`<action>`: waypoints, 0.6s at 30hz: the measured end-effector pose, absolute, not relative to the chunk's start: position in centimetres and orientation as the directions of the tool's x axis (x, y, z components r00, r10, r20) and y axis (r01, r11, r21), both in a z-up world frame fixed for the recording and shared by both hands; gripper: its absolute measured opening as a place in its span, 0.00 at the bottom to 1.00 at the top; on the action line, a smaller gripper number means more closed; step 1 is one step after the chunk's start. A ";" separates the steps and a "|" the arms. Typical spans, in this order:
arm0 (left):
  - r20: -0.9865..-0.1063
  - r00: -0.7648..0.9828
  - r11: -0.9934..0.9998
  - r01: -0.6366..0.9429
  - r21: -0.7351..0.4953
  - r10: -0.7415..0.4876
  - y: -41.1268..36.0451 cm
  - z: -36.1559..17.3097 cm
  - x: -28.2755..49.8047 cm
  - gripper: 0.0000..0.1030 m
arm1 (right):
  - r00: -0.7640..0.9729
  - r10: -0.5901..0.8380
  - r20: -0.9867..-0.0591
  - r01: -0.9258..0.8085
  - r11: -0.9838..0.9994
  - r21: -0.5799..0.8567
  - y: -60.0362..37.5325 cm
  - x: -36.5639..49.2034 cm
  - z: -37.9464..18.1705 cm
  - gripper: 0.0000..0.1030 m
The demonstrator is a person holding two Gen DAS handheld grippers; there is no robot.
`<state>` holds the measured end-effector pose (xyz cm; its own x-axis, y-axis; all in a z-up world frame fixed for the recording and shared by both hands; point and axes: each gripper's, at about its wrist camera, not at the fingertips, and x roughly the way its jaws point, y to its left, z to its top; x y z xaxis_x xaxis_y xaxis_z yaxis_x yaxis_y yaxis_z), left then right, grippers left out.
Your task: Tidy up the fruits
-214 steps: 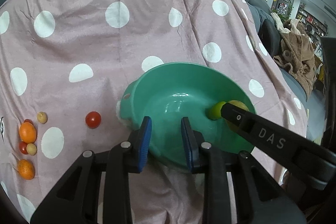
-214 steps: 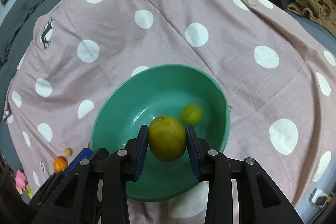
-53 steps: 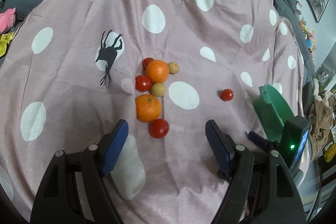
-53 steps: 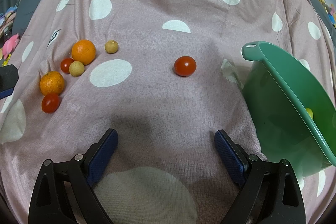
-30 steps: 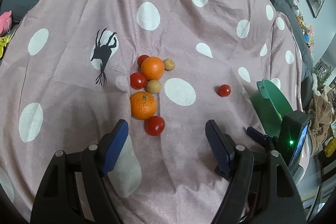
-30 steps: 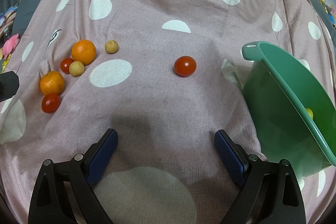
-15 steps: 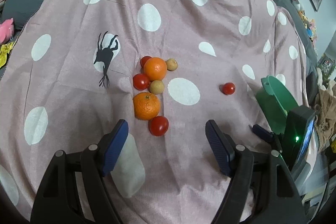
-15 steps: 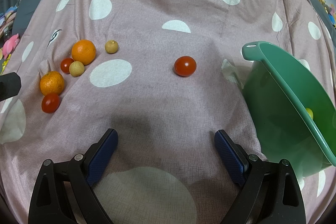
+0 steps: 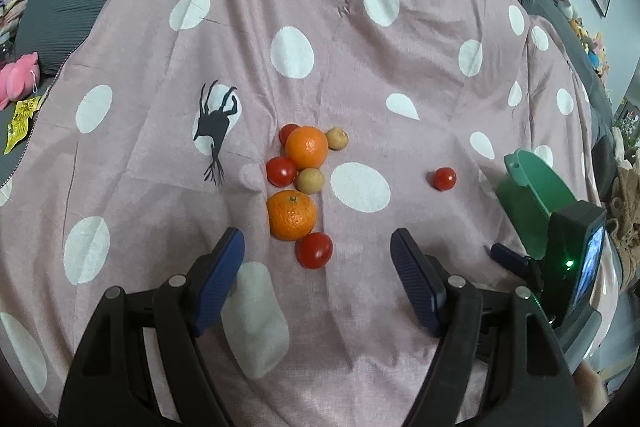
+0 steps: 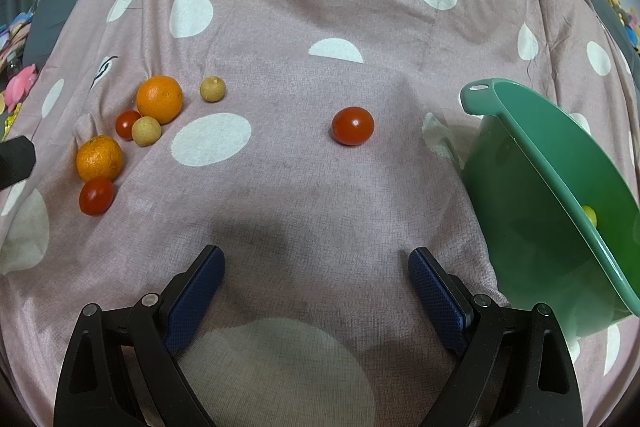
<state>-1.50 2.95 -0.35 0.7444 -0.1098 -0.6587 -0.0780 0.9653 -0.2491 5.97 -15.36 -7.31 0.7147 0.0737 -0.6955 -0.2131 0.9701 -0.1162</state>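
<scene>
On my pink polka-dot blanket (image 10: 320, 7), the fruit cluster (image 10: 132, 131) lies left, a lone red tomato (image 10: 352, 126) mid-blanket, the green plastic bowl (image 10: 532, 211) at its right edge.

You see a dusty-pink cloth (image 10: 304, 187) patterned with white dots and black deer silhouettes. Left of the green plastic bowl (image 10: 532, 211) lies a lone glossy red tomato (image 10: 352, 126); farther left cluster two bright oranges (image 9: 292, 215), red tomatoes and tan-yellow small round fruits (image 9: 309, 180). Inside the bowl shows a yellow-green fruit (image 10: 590, 215). Both grippers' pads (image 9: 222, 277) are dark blue on black.
</scene>
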 end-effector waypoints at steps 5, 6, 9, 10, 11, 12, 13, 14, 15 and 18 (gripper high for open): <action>-0.645 0.756 0.956 -0.096 -0.278 -0.112 4.4 0.0 -1.7 0.73 | 0.704 0.077 -0.706 -0.217 0.970 -0.110 -15.3 6.4 -7.4 0.92; -0.644 0.756 0.952 -0.099 -0.289 -0.116 4.8 0.1 -1.7 0.73 | 0.707 0.078 -0.703 -0.218 0.970 -0.111 -15.3 6.2 -7.4 0.92; -0.646 0.752 0.945 -0.098 -0.311 -0.134 5.5 0.3 -1.5 0.73 | 0.699 0.080 -0.710 -0.219 0.970 -0.106 -15.2 6.3 -7.3 0.93; -0.646 0.749 0.943 -0.091 -0.321 -0.147 5.8 0.5 -1.2 0.73 | 0.686 0.083 -0.723 -0.219 0.971 -0.096 -15.1 6.4 -7.3 0.93; -0.646 0.747 0.940 -0.090 -0.330 -0.155 6.1 0.7 -1.0 0.72 | 0.666 0.091 -0.741 -0.226 0.970 -0.084 -15.0 6.7 -7.1 0.93; -0.647 0.746 0.938 -0.087 -0.335 -0.162 6.3 0.8 -0.8 0.72 | 0.638 0.107 -0.763 -0.237 0.970 -0.062 -14.9 7.0 -7.0 0.93; -0.648 0.742 0.936 -0.081 -0.342 -0.173 6.7 1.0 -0.5 0.71 | 0.610 0.106 -0.785 -0.232 0.971 -0.049 -14.9 7.1 -6.7 0.92; -0.649 0.739 0.934 -0.079 -0.348 -0.180 7.0 1.1 -0.2 0.69 | 0.600 0.128 -0.790 -0.225 0.974 -0.013 -15.1 7.2 -6.1 0.84; -0.651 0.735 0.933 -0.073 -0.353 -0.189 7.3 1.4 0.2 0.66 | 0.600 0.173 -0.781 -0.222 0.974 0.046 -15.4 7.2 -5.3 0.77; -0.658 0.724 0.929 -0.067 -0.365 -0.206 7.7 2.0 1.8 0.53 | 0.577 0.297 -0.761 -0.209 0.954 0.214 -15.9 7.6 -2.3 0.77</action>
